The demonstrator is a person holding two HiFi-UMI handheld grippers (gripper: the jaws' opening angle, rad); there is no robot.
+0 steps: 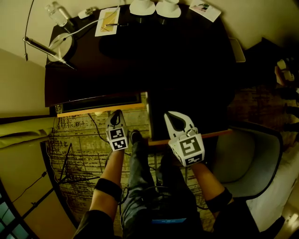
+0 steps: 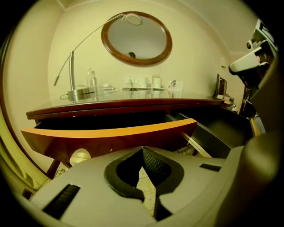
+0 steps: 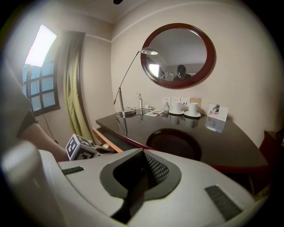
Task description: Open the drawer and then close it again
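Note:
The dark wooden desk [image 1: 140, 60] has two drawers standing out. The left drawer [image 1: 100, 110] is pulled out a little and shows an orange top edge [image 2: 111, 130]. The middle drawer [image 1: 187, 137] is pulled far out toward me, and its dark inside [image 2: 217, 133] shows. My left gripper [image 1: 117, 114] is shut and empty, its tips just in front of the left drawer's edge [image 2: 143, 149]. My right gripper [image 1: 175, 117] is shut and empty above the middle drawer [image 3: 143, 151]. The left gripper's marker cube [image 3: 81, 148] shows in the right gripper view.
On the desk stand a lamp [image 1: 52, 46], a bottle [image 1: 56, 13], two cups [image 1: 155, 7] and cards. A round mirror [image 2: 136, 37] hangs above. A grey armchair [image 1: 254, 156] is at my right, cables [image 1: 70, 168] lie on the carpet at the left, and a curtain [image 1: 23, 128] hangs nearby.

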